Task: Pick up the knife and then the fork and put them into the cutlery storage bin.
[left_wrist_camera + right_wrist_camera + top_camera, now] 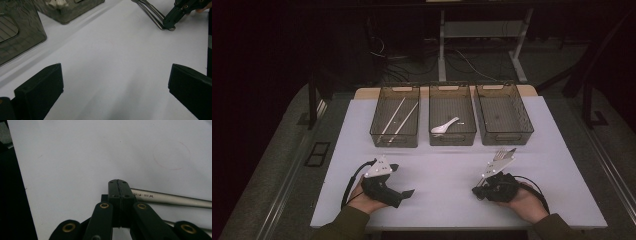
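Covering the bench, a white sheet carries three smoked plastic bins in a row at its far side; dark floor, cables and a pale frame leg lie beyond.

Left bin: two chopsticks, laid lengthwise. Middle bin: one white spoon. Right bin: nothing made out inside.

Left tool: held in the left hand at the near left, jaws spread wide over bare sheet, as the left gripper view confirms.

Forks: two metal ones on the sheet just before the right bin, tines toward it.

Right tool: held in the right hand at the near right, jaws pressed together with no gap.

View differences: the right gripper view shows an engraved fork handle lying just beside the closed jaw tips, whether touching cannot be told, plus a faint reddish ring drawn on the sheet. The left gripper view shows the right tool's tip set at the ends of both handles.
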Demonstrator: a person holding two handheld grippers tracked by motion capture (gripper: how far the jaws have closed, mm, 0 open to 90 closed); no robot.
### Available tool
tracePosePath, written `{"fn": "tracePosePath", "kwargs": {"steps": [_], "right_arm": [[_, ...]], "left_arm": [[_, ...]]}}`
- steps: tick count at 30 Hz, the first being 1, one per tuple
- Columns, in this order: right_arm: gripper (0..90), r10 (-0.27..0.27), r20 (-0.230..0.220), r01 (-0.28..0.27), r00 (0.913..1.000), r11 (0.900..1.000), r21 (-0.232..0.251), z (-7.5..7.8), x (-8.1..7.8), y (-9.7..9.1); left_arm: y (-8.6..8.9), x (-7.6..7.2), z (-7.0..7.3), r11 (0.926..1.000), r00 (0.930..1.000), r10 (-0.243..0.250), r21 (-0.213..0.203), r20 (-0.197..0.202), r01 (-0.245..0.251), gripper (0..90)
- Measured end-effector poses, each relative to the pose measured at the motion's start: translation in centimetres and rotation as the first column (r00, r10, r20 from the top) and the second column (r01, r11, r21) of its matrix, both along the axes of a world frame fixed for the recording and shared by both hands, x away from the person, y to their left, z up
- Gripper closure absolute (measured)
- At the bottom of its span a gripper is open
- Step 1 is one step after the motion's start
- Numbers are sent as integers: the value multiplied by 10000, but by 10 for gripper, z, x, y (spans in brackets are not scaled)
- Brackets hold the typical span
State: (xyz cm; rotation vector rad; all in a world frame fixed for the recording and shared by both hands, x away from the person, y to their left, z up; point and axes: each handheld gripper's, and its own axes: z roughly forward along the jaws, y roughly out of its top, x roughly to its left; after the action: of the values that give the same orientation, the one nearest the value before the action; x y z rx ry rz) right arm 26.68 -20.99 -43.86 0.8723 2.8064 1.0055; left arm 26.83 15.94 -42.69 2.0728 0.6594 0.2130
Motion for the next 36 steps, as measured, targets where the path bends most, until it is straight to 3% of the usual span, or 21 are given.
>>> {"fn": "tracePosePath", "kwargs": {"steps": [17,36], "right_arm": [[898,166,-145,-171,9998,9992,-366,2,-5,-2],[898,-226,-215,203,9995,9945,-1030,5,-20,-28]], "left_arm": [[0,-1,1,10000,10000,-92,-29,-16,92,0],[0,-1,1,9999,9999,-134,-23,-44,134,0]]}}
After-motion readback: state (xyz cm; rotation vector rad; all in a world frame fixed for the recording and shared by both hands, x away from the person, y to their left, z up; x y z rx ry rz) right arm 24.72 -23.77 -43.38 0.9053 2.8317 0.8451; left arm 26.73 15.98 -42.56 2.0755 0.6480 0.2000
